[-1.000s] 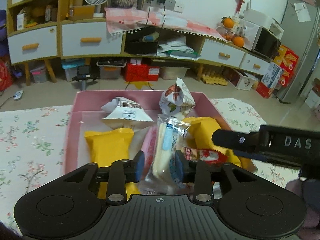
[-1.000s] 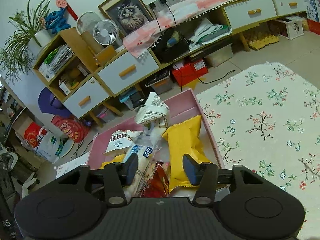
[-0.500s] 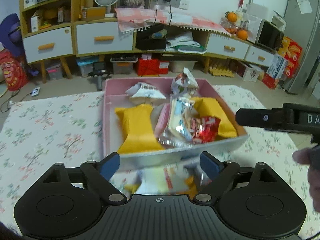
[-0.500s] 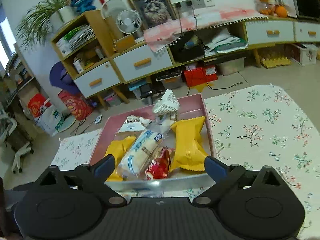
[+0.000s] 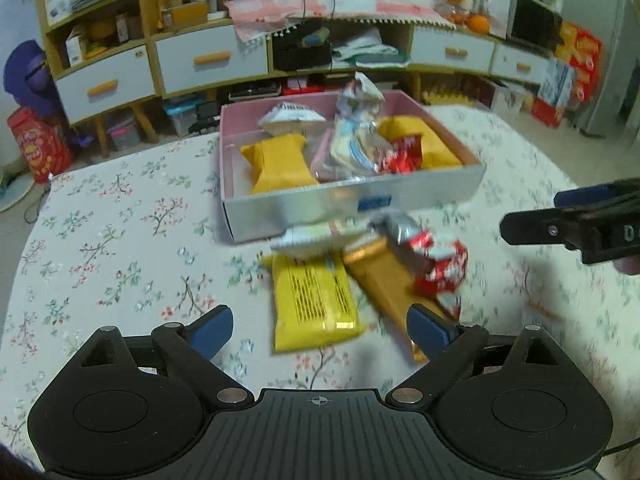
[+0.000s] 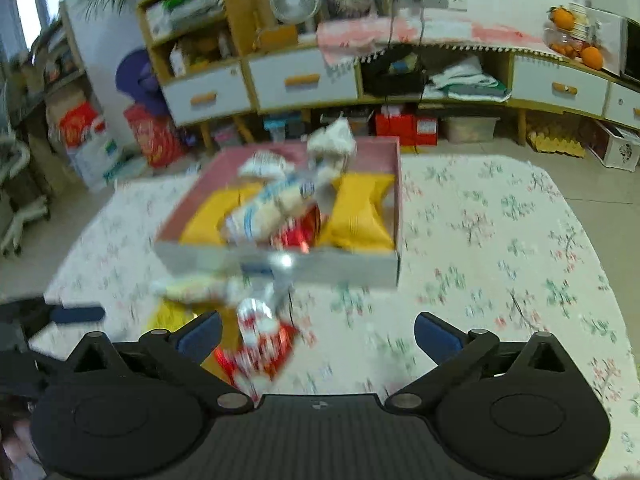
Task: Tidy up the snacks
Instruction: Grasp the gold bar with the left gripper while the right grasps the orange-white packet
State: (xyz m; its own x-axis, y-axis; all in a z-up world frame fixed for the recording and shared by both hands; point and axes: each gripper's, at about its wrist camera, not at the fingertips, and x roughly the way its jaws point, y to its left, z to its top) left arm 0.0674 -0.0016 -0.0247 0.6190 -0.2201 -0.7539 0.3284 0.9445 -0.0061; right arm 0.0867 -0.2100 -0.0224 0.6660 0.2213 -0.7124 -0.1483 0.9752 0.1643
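Floral-cloth table [image 5: 120, 240], pink snack box [image 5: 420, 192], loose snack packets [image 5: 316, 300]

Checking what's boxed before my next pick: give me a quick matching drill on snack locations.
Items:
1. clear-wrapped white snack
2. yellow pack with black print
3. red-and-white pack
4. orange-brown pack

Places:
A. on the cloth, farthest right of the pile
B. inside the pink box
C. on the cloth, between two other packs
D. on the cloth, farthest left

Pairs: 1-B, 2-D, 3-A, 4-C

Both wrist views look steeply down over the flowered cloth [image 5: 120, 240] — sharing the pink box [image 5: 460, 184] ahead.
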